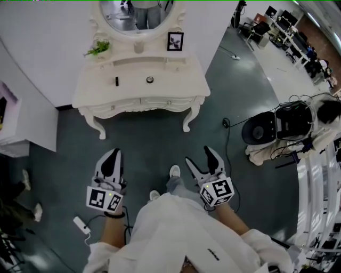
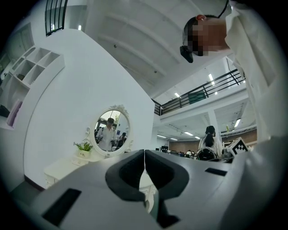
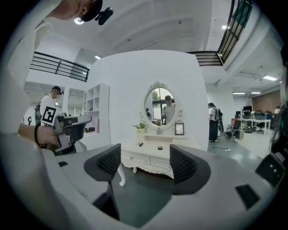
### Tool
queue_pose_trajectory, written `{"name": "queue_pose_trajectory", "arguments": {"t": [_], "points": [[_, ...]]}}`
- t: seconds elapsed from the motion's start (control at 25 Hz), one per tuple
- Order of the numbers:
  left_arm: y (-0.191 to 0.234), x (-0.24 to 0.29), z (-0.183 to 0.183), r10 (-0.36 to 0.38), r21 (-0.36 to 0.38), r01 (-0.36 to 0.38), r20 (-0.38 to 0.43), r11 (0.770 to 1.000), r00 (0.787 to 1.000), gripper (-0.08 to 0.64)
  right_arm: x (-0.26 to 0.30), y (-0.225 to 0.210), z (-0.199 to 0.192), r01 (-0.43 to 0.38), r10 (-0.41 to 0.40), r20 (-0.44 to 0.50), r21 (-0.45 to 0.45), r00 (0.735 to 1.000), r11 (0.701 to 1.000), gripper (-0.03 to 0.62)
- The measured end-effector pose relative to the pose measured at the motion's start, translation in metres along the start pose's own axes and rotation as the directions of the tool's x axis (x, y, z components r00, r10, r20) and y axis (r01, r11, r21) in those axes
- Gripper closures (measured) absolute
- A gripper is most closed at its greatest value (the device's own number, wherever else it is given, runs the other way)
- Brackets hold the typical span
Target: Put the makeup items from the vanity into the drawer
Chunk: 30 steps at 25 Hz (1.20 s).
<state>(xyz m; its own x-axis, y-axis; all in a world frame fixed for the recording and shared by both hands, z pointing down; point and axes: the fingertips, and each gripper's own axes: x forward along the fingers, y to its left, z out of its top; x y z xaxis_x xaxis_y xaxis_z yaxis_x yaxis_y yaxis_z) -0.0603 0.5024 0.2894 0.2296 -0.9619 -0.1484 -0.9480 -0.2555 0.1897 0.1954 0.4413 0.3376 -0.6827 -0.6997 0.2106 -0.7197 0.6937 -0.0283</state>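
Note:
A white vanity [image 1: 141,90] stands ahead on the dark floor, with its two drawer fronts [image 1: 141,102] closed. On its top lie a small dark tube [image 1: 116,81] and a small round dark compact [image 1: 149,80]; the right gripper view also shows the tube [image 3: 141,144] and the compact [image 3: 159,148]. My left gripper [image 1: 112,155] is held low, well short of the vanity, with its jaws shut and nothing between them [image 2: 144,161]. My right gripper [image 1: 200,155] hangs beside it, open and empty [image 3: 145,162], pointing at the vanity [image 3: 153,157].
The vanity carries an oval mirror [image 1: 137,13], a small potted plant [image 1: 97,49] and a framed picture [image 1: 175,41]. A white cabinet [image 1: 26,125] stands at the left. A black round device with cables [image 1: 277,128] sits at the right. A white power strip [image 1: 81,225] lies on the floor near my feet.

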Motion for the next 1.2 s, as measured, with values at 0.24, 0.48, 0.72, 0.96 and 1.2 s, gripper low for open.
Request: {"name": "queue_pose_trajectory", "arguments": {"t": [0.24,0.48,0.72,0.96,1.2], "points": [[0.047,0.033,-0.035,0.005,0.003,-0.005,-0.005,1.000,1.000,0.531,0.073,-0.008,-0.024,-0.031,0.031,0.002,0.018,1.000,0.999,0.233],[0.057,0.074,-0.035,0.023,0.028,-0.023,-0.003,0.999,1.000,0.531,0.113,-0.029,-0.026,-0.082,0.082,-0.003,0.031,0.997,0.996,0.233],[0.083,0.143,-0.041,0.049,0.037,-0.049,-0.008,0.998,0.999,0.531,0.174,-0.062,-0.016,-0.144,0.144,-0.012,0.026,0.989,0.989,0.232],[0.090,0.208,-0.046,0.059,0.046,-0.058,-0.020,0.997,0.998,0.531,0.222,-0.110,-0.004,-0.166,0.166,-0.014,0.021,0.986,0.986,0.227],[0.091,0.257,-0.044,0.081,0.073,-0.080,-0.009,0.994,0.997,0.531,0.256,-0.147,0.003,-0.211,0.211,-0.006,0.018,0.977,0.977,0.225]]}}
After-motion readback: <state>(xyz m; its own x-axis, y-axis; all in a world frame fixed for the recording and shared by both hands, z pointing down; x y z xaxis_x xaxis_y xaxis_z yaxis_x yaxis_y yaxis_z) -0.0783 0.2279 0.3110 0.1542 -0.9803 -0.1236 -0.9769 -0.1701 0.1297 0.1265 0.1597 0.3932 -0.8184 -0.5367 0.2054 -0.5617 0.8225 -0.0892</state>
